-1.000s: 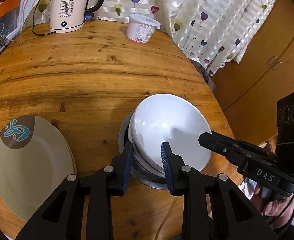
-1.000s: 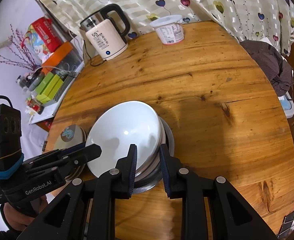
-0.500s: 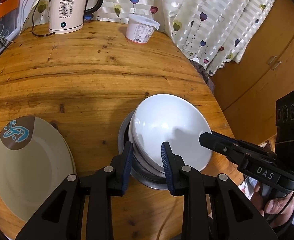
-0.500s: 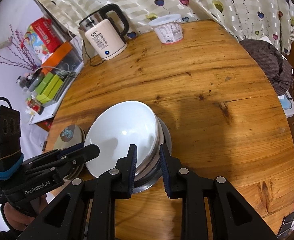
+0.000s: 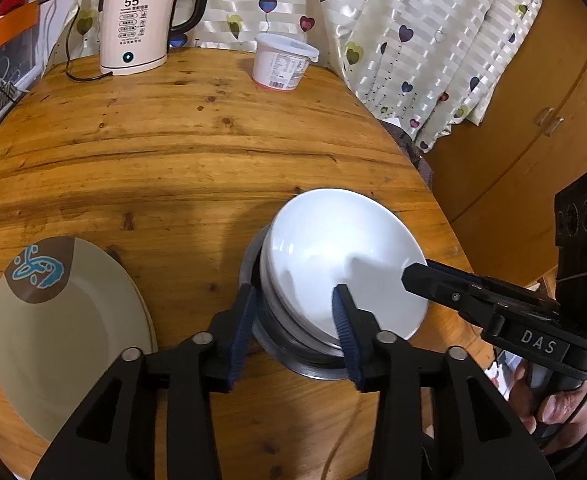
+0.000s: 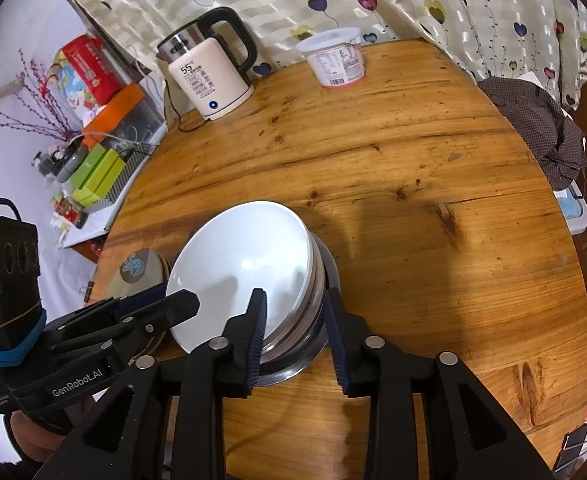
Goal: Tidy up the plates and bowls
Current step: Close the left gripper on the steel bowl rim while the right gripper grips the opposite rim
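Both claws are opening around the bowl stack's rim, left claw (image 5: 295, 320) at seven o'clock, right claw (image 6: 293, 328) at five, leaving the white bowl (image 5: 345, 256) tilted on the steel bowl (image 5: 313, 364) mid-surface, where it could slide off.

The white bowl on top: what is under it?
Under the white bowl a second white rim shows, then a metal bowl resting on the wooden table. How many bowls are nested between them is hidden.
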